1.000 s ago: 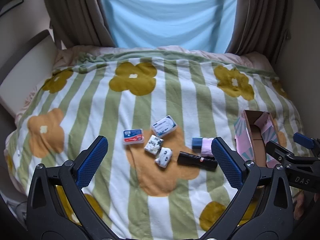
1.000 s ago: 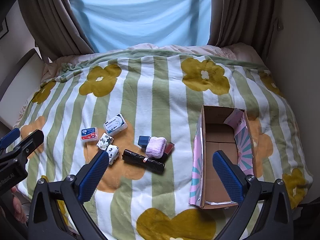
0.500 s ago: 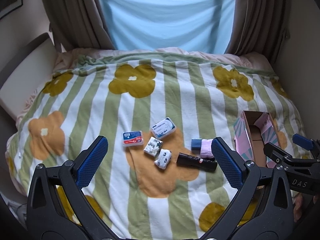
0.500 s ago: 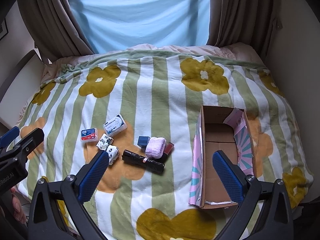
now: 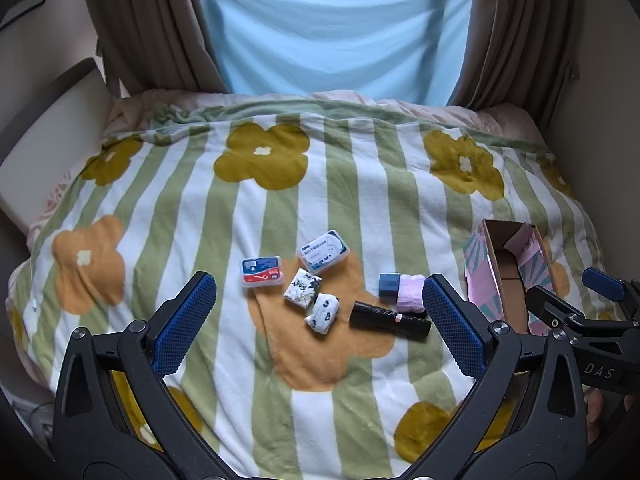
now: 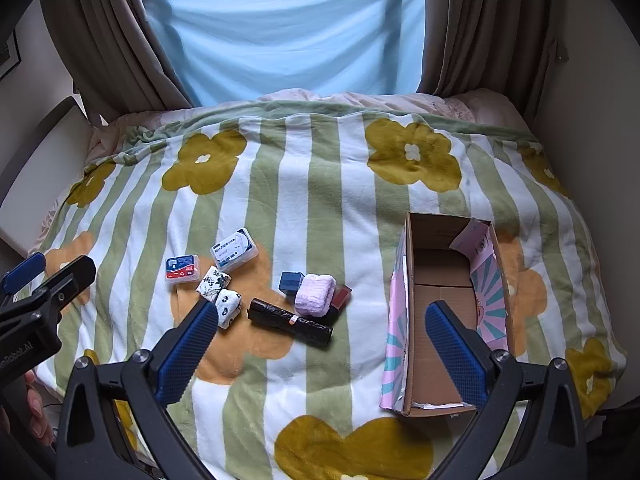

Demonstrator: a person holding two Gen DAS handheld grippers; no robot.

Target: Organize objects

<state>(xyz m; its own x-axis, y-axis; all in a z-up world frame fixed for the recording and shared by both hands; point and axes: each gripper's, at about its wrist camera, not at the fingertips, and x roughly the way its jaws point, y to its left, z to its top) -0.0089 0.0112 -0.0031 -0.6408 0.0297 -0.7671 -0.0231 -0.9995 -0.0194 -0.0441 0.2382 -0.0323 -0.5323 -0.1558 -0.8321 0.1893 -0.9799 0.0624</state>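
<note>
Both grippers held above near edge of striped flower blanket (image 6: 320, 208). Left gripper (image 5: 320, 320) spread wide, nothing between pads. Right gripper (image 6: 320, 340) likewise wide open, empty. Small items clustered mid-blanket: two clear plastic cases (image 6: 234, 254), two tissue packs (image 6: 228, 306), black roll (image 6: 290, 322), pink towel (image 6: 316, 294) touching blue box (image 6: 291, 282) and red item (image 6: 342, 296). Open cardboard box (image 6: 440, 248) well right of cluster, nothing visible inside.

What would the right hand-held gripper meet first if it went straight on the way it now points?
Probably bare striped blanket: the open right hand-held gripper aims between the black roll and the cardboard box, touching neither. Depth is hard to judge.
</note>
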